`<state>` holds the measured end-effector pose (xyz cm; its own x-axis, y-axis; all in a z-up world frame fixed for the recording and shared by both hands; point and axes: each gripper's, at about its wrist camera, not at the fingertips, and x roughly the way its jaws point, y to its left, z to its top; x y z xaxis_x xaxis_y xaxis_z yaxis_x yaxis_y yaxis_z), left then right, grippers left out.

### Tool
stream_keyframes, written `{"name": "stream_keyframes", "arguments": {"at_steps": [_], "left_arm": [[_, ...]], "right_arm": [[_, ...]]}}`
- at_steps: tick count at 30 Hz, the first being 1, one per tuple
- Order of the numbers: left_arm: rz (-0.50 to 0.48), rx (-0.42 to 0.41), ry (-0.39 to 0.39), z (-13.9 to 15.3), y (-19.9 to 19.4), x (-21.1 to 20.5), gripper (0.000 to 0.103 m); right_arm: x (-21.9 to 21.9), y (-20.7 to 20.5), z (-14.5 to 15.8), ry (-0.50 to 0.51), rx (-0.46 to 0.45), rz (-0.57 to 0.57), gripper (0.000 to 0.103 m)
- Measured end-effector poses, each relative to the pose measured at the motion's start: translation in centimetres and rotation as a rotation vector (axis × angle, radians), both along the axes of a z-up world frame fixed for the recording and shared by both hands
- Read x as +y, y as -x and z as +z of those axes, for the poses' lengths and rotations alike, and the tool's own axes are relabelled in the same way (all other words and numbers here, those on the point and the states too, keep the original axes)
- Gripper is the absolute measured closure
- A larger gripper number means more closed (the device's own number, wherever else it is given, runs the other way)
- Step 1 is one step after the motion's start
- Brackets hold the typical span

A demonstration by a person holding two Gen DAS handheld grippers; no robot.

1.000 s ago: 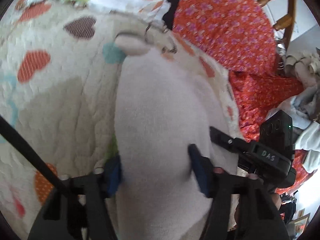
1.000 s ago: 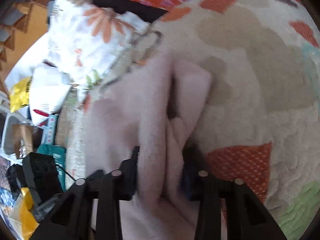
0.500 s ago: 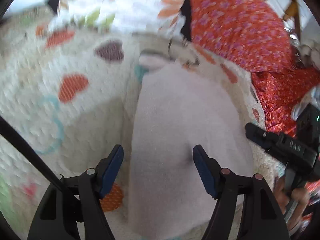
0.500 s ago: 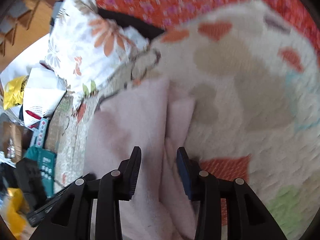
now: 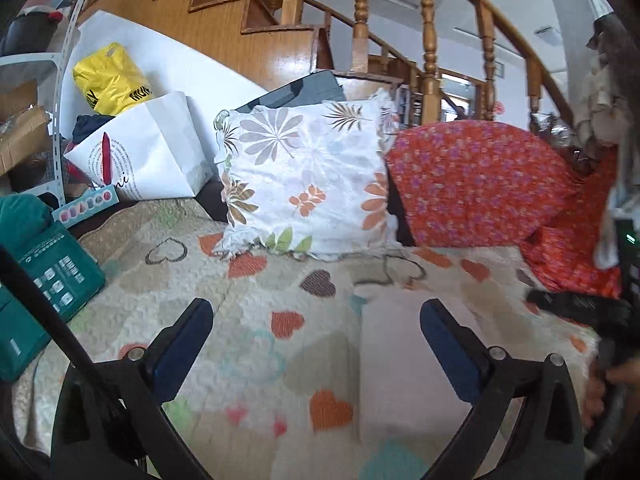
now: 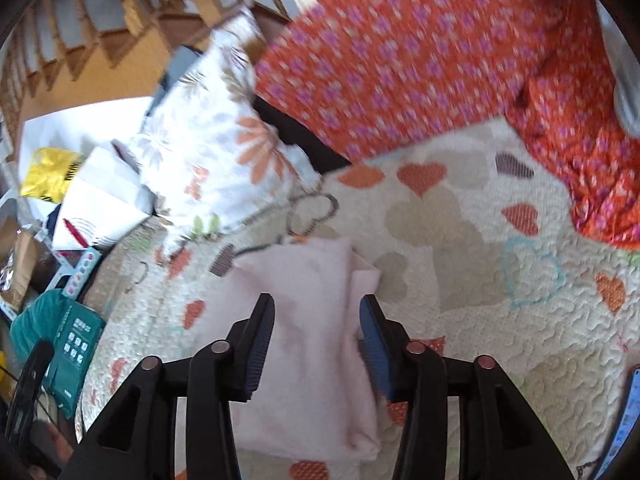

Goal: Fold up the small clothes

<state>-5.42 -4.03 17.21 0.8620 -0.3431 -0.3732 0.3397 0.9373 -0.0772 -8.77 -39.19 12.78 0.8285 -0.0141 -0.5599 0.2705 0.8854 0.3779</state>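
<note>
Both my claws are off the cloth right now. My left claw (image 5: 312, 330) is spread wide, nothing between the blue pads, hanging above the quilt (image 5: 248, 320) with the hearts on it. The pink cloth (image 5: 404, 360) lies folded flat on the quilt, mostly under my right-hand finger in that view, not touching either pad as far as I can see.

My right claw (image 6: 316, 340) is parted too, a narrower gap, and it sits right over the same pink cloth (image 6: 312, 320). From this side you can see the fold: a top layer with a second layer poking out along its right edge. The fingers straddle the cloth but aren't pinching it.

Behind the cloth a flowery white pillow (image 5: 308, 184) leans up at the back of the quilt, and just beside it on the right is a red flowered cover (image 5: 480, 184). Off to the left there's a white paper bag (image 5: 148, 160), a yellow bag (image 5: 108, 80) behind it, and a green box (image 5: 48, 276) at the quilt's edge. Wooden stairs (image 5: 280, 4) run up behind everything.
</note>
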Motion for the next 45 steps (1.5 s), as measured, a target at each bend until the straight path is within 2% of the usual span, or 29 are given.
{"name": "stream_keyframes", "arguments": {"at_steps": [4, 7, 11, 14, 19, 22, 24, 28, 30, 32, 36, 41, 45], "left_arm": [[0.072, -0.032, -0.027, 1.4, 5.1, 2.8, 0.0], [0.108, -0.035, -0.007, 2.7, 7.8, 3.7, 0.0], [0.076, -0.008, 0.11, 4.1, 9.0, 3.9, 0.0], [0.045, 0.032, 0.158, 4.1, 9.1, 3.4, 0.0], [0.007, 0.067, 0.143, 3.0, 8.8, 3.0, 0.0], [-0.014, 0.075, 0.11, 1.9, 8.3, 2.9, 0.0], [-0.025, 0.085, 0.116, 1.2, 8.0, 3.3, 0.0], [-0.068, 0.066, 0.108, 0.1, 7.5, 4.3, 0.0], [-0.101, 0.056, 0.085, -0.2, 7.3, 5.1, 0.0], [-0.113, 0.049, 0.05, -0.4, 6.9, 5.9, 0.0], [-0.119, 0.059, -0.001, -0.7, 5.2, 7.0, 0.0], [-0.133, 0.025, 0.019, 0.8, 3.6, 8.3, 0.0], [-0.082, -0.037, -0.001, 2.3, 2.9, 9.3, 0.0]], "right_arm": [[2.4, 1.5, 2.0, 0.077, -0.067, 0.017, 0.051], [3.9, 2.5, 3.4, 0.08, -0.107, 0.053, 0.05], [5.6, 4.7, 4.8, 0.129, -0.16, 0.06, 0.043], [6.7, 7.0, 4.4, 0.167, -0.164, 0.027, 0.038], [7.8, 9.9, 0.3, 0.162, -0.057, -0.029, 0.037], [8.3, 10.1, -1.6, 0.171, 0.019, -0.065, 0.037], [8.6, 10.2, -2.7, 0.18, 0.063, -0.106, 0.037], [10.0, 11.5, -4.8, 0.263, 0.172, -0.234, 0.037], [11.6, 12.9, -6.1, 0.311, 0.22, -0.322, 0.036], [13.4, 13.8, -7.5, 0.328, 0.266, -0.35, 0.033], [16.4, 13.5, -8.9, 0.348, 0.369, -0.308, 0.033], [20.4, 12.9, -7.8, 0.473, 0.361, -0.251, 0.033], [21.0, 11.9, -7.9, 0.479, 0.386, -0.238, 0.033]]}}
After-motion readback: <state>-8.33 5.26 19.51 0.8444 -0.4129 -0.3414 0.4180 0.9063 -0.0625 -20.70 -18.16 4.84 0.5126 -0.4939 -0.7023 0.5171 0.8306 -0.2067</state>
